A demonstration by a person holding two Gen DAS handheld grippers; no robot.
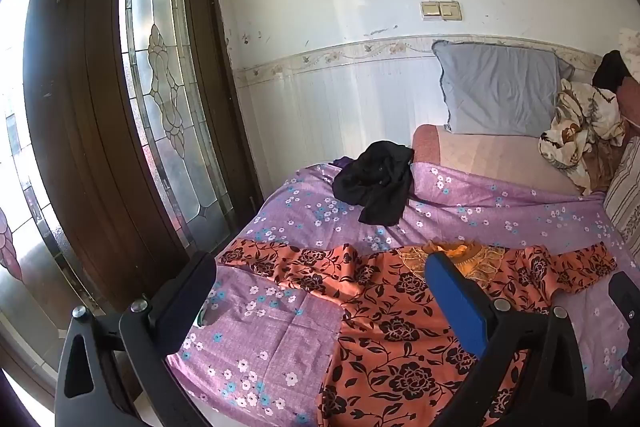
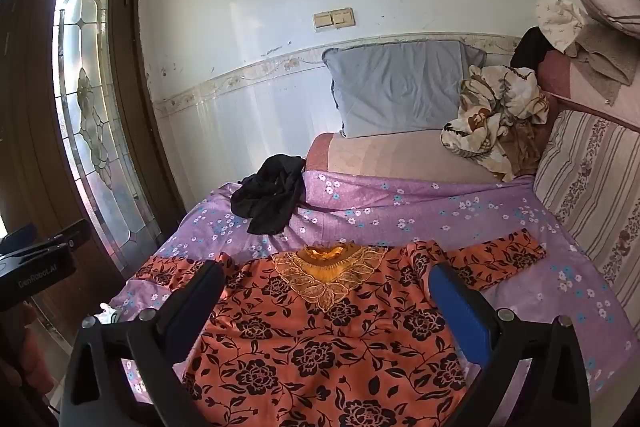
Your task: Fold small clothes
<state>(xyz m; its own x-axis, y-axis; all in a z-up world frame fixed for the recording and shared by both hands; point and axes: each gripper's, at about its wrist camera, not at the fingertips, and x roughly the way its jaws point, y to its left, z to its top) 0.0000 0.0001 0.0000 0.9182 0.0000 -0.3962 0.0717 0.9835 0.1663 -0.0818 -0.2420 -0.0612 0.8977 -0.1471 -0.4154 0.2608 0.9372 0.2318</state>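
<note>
Bedroom light comes through a dark wooden door with leaded glass panels [image 1: 160,99] on the left, and we stand at the foot of a bed covered by a lilac sheet printed with small white and blue flowers [image 1: 280,327].

Starting at the left, our left claw [image 1: 320,303] hangs over the near left part of the bed with its fingers spread as wide as they go and nothing between them; below it lies the left sleeve of the orange long-sleeved top with black rose print and a gold lace collar [image 2: 320,339]. That top is spread flat, front up, across the near end of the bed, both sleeves stretched out to the sides and the collar pointing away from us. Beyond it, towards the wall, a crumpled black garment [image 1: 376,179] sits in a heap, well apart from the top.

Further right, our right claw [image 2: 328,303] hovers over the chest of the top, equally wide open and empty. Past it, a grey-blue pillow [image 2: 400,87] leans on the wall beside a bundled cream and brown floral cloth [image 2: 496,115].

We judge the folding barely begun: the top is laid out but shows no fold yet, and the black garment is untouched.
</note>
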